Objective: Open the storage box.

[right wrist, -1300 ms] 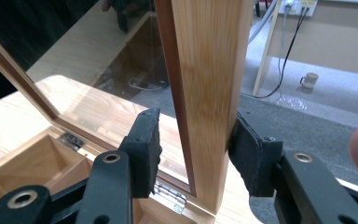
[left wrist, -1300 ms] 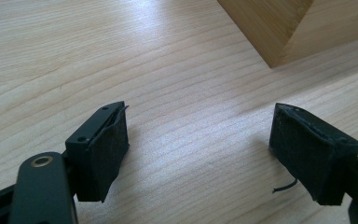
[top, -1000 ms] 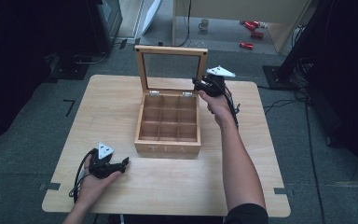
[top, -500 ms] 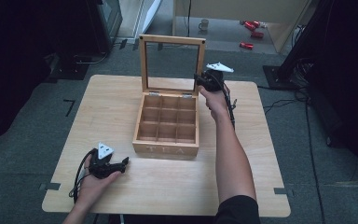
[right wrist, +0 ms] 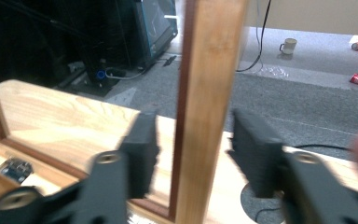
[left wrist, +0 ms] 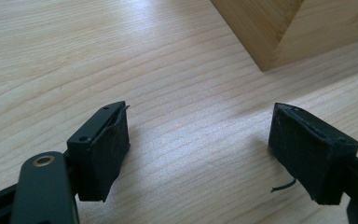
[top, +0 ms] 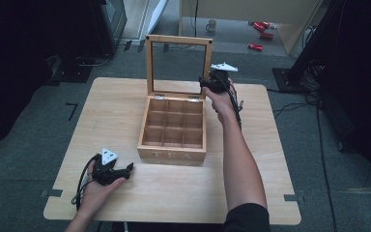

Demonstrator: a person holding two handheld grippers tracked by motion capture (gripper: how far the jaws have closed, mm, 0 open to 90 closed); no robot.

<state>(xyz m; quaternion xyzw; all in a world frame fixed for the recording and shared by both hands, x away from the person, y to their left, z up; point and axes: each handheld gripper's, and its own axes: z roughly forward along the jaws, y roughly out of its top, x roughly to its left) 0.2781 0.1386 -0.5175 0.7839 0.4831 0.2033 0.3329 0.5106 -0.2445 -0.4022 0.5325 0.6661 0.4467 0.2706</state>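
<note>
Tea box [top: 173,130] mid worktop [top: 125,101], lid [top: 178,65] upright at far side. Right claw [top: 204,83] at lid's right frame bar; bar between jaws, pads just opened, gaps both sides, not pressing. Left claw [top: 128,168] on near-left worktop, near box's front-left corner, jaws apart, nothing between.

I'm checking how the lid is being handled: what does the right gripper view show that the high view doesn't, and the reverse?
Right gripper view: the lid frame stands between the right gripper pads with gaps on both sides; its jaws have just been opening.

High view: the left gripper resting on the table, and the tea box with its empty compartments.

Both: the upright lid, the mug on the floor.
</note>
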